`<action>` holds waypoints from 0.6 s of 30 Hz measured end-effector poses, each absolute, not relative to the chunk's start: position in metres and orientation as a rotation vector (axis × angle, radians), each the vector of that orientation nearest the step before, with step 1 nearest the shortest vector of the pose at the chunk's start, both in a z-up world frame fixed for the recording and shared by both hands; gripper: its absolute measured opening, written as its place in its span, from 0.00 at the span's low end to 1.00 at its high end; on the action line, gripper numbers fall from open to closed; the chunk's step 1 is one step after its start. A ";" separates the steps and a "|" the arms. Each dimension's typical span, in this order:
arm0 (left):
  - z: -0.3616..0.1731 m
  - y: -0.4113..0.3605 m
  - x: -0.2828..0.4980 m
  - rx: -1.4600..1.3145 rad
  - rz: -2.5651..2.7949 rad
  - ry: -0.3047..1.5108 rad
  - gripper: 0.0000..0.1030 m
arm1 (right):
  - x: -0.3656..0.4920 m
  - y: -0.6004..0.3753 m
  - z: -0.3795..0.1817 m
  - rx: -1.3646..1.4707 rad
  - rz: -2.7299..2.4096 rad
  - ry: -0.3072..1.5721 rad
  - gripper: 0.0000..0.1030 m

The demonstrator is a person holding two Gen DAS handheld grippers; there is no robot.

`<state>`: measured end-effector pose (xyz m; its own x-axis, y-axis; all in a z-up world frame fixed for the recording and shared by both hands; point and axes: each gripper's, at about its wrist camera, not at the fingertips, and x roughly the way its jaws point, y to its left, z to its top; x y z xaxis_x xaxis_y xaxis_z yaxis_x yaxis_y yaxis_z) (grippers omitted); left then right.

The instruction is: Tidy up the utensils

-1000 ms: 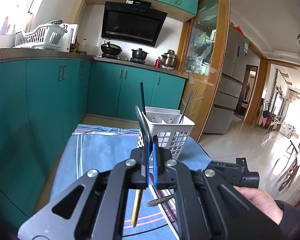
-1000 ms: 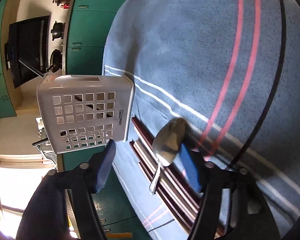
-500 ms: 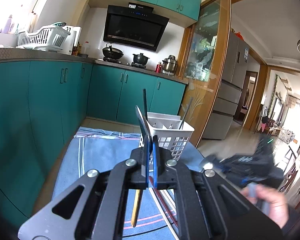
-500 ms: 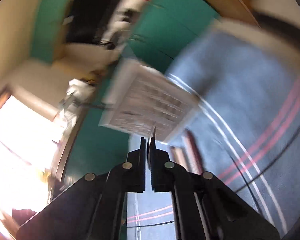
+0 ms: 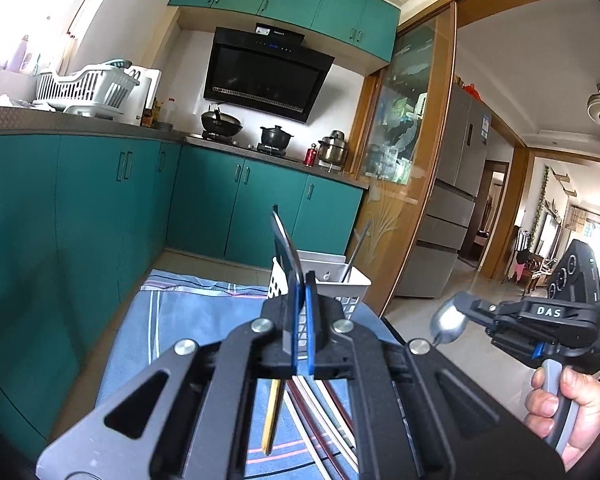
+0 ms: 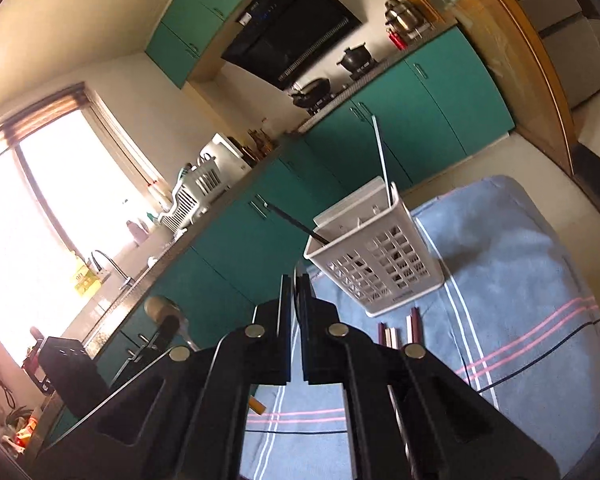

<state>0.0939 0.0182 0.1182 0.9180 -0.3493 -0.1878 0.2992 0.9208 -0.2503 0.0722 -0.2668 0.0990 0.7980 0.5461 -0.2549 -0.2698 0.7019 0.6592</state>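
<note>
Blue striped cloth [image 6: 500, 264] spread beneath both claws as a work surface. White caddy [image 6: 374, 254] upright ahead of the right gripper [image 6: 299, 280], open end up to receive cutlery. Chopsticks [image 5: 320, 408] lying below the left gripper [image 5: 300, 280], awaiting sorting; left jaws pressed together, apparently empty. Spoon [image 5: 448, 320] pinched between closed right jaws, lifted clear, probably bound for the caddy.
</note>
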 end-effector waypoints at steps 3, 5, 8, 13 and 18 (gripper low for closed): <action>0.116 0.019 0.095 -0.213 -0.332 0.233 0.02 | 0.075 -0.263 0.105 0.618 0.466 0.461 0.03; 0.115 0.022 0.097 -0.220 -0.328 0.236 0.02 | 0.080 -0.259 0.112 0.598 0.465 0.454 0.03; 0.113 0.025 0.101 -0.226 -0.316 0.241 0.02 | 0.087 -0.256 0.130 0.566 0.469 0.434 0.02; 0.108 0.029 0.107 -0.234 -0.311 0.252 0.02 | 0.108 -0.253 0.167 0.525 0.462 0.381 0.01; 0.104 0.035 0.115 -0.231 -0.290 0.261 0.02 | 0.136 -0.251 0.187 0.521 0.462 0.404 0.02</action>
<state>0.1147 0.0347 0.1038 0.9250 -0.3100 -0.2196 0.2506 0.9324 -0.2603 0.1358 -0.2511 0.1867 0.8220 0.5129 -0.2476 -0.3139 0.7707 0.5546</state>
